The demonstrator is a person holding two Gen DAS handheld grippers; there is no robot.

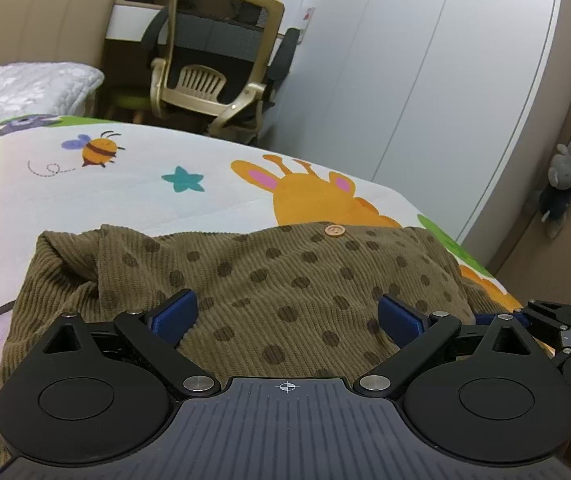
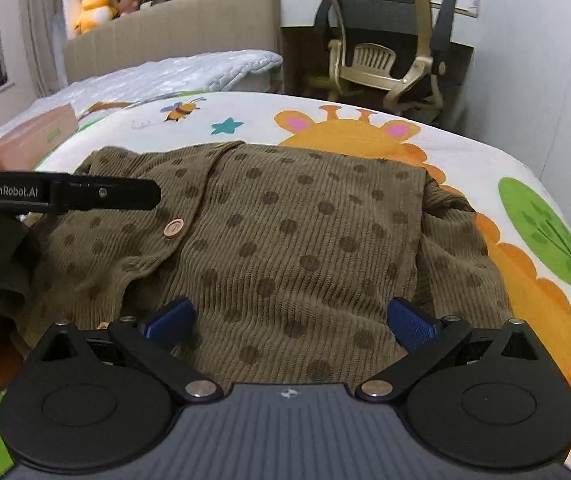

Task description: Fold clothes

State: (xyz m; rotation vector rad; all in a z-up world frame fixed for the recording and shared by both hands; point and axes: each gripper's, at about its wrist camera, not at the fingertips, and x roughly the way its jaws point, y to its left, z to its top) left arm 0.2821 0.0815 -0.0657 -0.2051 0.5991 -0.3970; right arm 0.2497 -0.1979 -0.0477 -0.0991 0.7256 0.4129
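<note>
Olive-brown ribbed cardigan with dark dots (image 2: 285, 240) partly folded on the cartoon-animal bedspread (image 1: 145, 184), near its front edge.

One round wooden button (image 2: 174, 228) shows on the placket. Left gripper (image 1: 287, 314) and right gripper (image 2: 289, 318) both hover low over the near hem, blue-padded fingers (image 2: 409, 326) spread wide, clasping nothing. Behind the bed: beige-framed mesh office chair (image 1: 221, 52), white wardrobe doors (image 1: 425, 80).

Left wrist view: low, close over the brown dotted garment (image 1: 285, 280), facing across the bed toward the office chair (image 1: 221, 60). Right wrist view: similar height, seemingly just rightward, same heading. Shared: garment (image 2: 285, 240), cartoon bedspread (image 2: 365, 132), chair (image 2: 385, 40).
</note>
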